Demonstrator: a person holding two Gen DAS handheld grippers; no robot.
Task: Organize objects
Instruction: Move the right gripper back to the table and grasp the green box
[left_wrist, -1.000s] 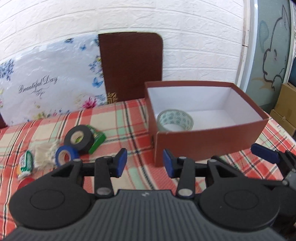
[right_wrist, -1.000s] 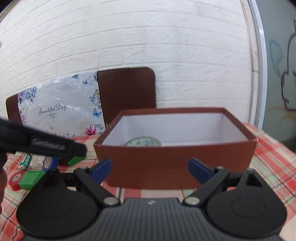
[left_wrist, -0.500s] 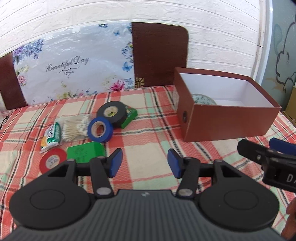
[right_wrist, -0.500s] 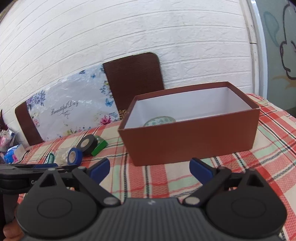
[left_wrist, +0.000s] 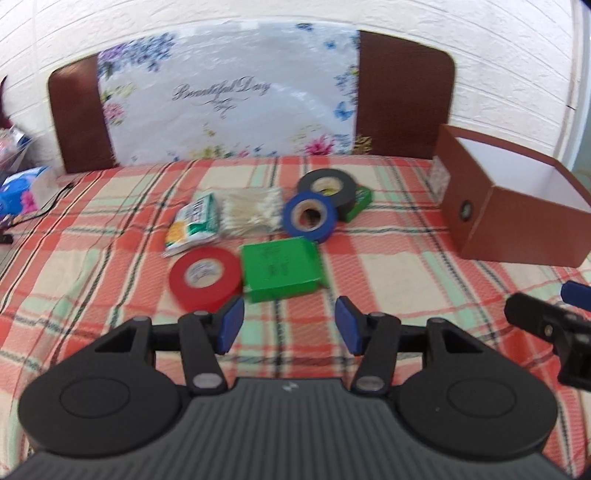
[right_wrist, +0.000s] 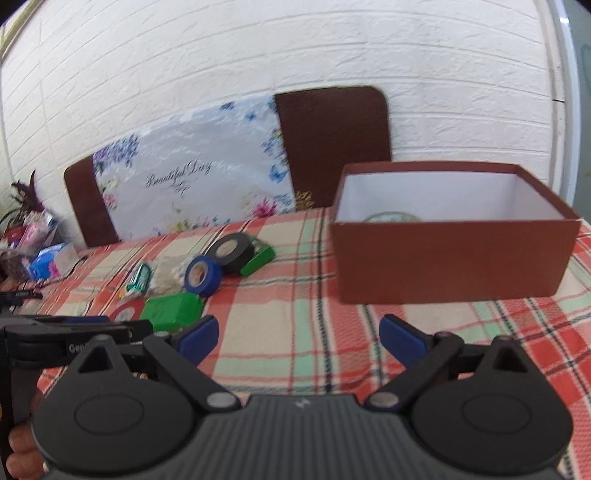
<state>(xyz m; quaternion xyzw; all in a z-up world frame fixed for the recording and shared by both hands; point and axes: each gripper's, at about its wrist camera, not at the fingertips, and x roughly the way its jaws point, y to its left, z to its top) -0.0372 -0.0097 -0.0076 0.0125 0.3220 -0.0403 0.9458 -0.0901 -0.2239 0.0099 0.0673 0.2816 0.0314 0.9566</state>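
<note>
A brown open box (left_wrist: 517, 225) (right_wrist: 450, 258) stands on the checked cloth at the right, with a clear tape roll (right_wrist: 392, 218) inside. To its left lie a red tape roll (left_wrist: 205, 277), a green box (left_wrist: 282, 267), a blue tape roll (left_wrist: 309, 218), a black tape roll (left_wrist: 327, 186) on a second green box (left_wrist: 360, 203), and a bag of cotton swabs (left_wrist: 236, 216). My left gripper (left_wrist: 288, 328) is open and empty, just short of the green box. My right gripper (right_wrist: 299, 339) is open and empty, in front of the brown box.
A floral board (left_wrist: 229, 96) with brown ends leans on the white brick wall behind the table. Packets (left_wrist: 22, 188) lie at the far left edge. The right gripper's tip (left_wrist: 546, 325) shows at the right of the left wrist view.
My left gripper has swung left, away from the brown box, and now faces the tape rolls and the green box. My right gripper has drawn back from the box and turned a little left.
</note>
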